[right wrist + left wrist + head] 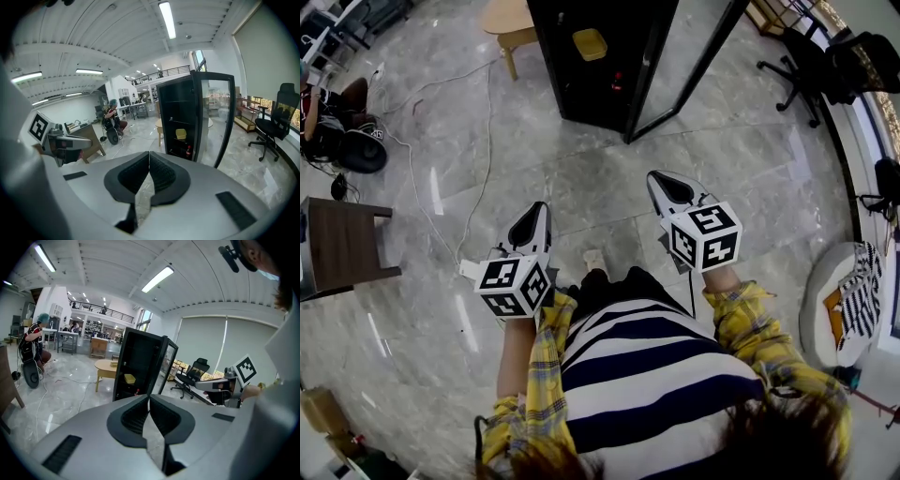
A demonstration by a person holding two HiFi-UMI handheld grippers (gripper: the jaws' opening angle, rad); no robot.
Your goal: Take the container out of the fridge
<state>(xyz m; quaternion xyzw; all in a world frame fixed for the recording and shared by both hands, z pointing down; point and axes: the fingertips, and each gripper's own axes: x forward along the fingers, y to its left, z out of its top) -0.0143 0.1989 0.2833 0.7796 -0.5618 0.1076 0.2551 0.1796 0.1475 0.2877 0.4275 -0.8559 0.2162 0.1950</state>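
A black fridge (581,70) stands ahead on the marble floor with its glass door (680,70) swung open. A yellow container (590,44) sits on a shelf inside it; it also shows as the yellow container (130,378) in the left gripper view and the yellow container (181,134) in the right gripper view. A red bottle (189,151) stands on the shelf below. My left gripper (536,212) and right gripper (662,180) are held out in front of the person, well short of the fridge. Both are shut with nothing between the jaws, as the left gripper (149,397) and right gripper (149,153) show.
A round wooden table (508,23) stands left of the fridge. A brown side table (337,246) is at the left, with cables (478,178) trailing over the floor. An office chair (802,66) is at the far right. A person (328,112) sits at the far left.
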